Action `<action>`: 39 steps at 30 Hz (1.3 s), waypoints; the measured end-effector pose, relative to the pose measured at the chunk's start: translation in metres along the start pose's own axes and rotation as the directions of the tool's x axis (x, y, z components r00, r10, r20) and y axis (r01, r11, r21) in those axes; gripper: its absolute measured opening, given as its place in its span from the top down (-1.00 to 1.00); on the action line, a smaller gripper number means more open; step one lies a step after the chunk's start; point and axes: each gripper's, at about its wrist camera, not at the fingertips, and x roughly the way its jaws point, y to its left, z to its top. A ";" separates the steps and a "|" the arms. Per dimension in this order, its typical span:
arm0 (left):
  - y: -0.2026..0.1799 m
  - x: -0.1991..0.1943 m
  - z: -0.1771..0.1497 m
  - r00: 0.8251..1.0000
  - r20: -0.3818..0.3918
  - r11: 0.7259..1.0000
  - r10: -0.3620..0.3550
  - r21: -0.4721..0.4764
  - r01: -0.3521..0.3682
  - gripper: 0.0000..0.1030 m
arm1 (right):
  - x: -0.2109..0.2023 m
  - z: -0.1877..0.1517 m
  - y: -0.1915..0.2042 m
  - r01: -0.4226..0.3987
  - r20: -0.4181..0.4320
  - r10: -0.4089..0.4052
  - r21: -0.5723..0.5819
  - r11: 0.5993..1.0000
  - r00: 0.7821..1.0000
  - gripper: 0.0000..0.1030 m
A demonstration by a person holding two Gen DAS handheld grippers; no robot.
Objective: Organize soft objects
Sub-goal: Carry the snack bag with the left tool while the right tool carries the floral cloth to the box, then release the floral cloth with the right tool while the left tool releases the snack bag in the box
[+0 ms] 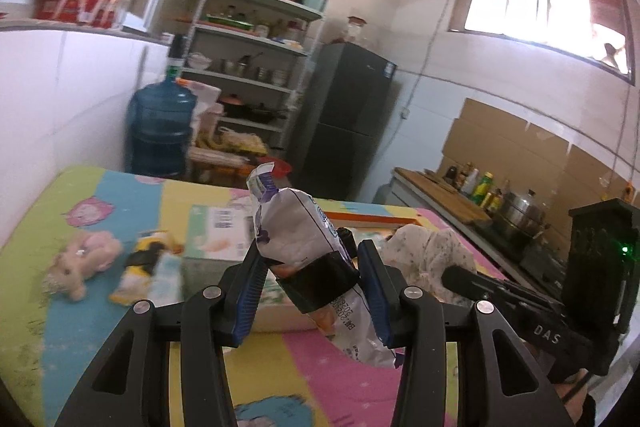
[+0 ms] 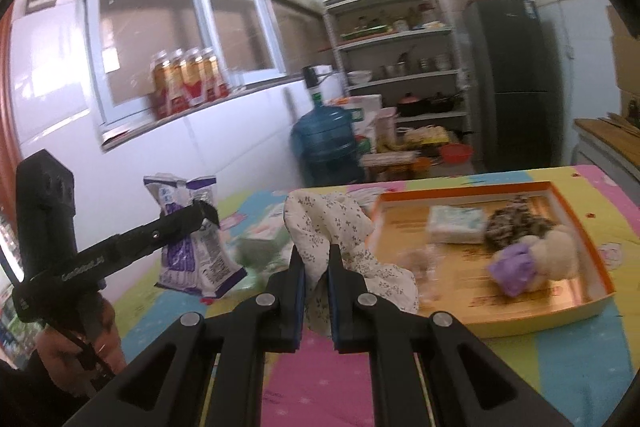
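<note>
The left gripper (image 1: 312,267) is clamped on a crinkled white-and-purple snack bag (image 1: 296,227), lifted above the pastel patchwork-covered desk (image 1: 100,195); the bag's long axis runs steeply up, torn top tilted left (away from the orange-rimmed tray (image 2: 576,215)). The right gripper (image 2: 316,267), jaws together, pinches a white floral cloth (image 2: 320,223) left of that tray.

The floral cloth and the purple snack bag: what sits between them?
In the right wrist view, a blurred greenish box lies on the mat between the floral cloth and snack bag.
</note>
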 end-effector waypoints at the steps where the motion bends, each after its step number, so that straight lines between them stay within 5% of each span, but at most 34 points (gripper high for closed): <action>1: -0.004 0.003 0.000 1.000 -0.002 1.000 -0.008 0.004 0.008 0.08 | -0.003 0.001 -0.008 0.013 0.007 -0.013 0.010 1.000 1.000 0.80; 20: -0.098 0.109 0.003 0.983 -0.117 0.986 -0.140 0.075 0.149 0.08 | -0.033 0.002 -0.112 0.150 0.046 -0.156 0.112 0.982 0.987 0.80; 39: -0.141 0.202 -0.021 0.960 -0.254 0.979 -0.118 0.133 0.155 0.09 | -0.025 0.001 -0.176 0.155 0.053 -0.169 0.194 0.969 0.984 0.80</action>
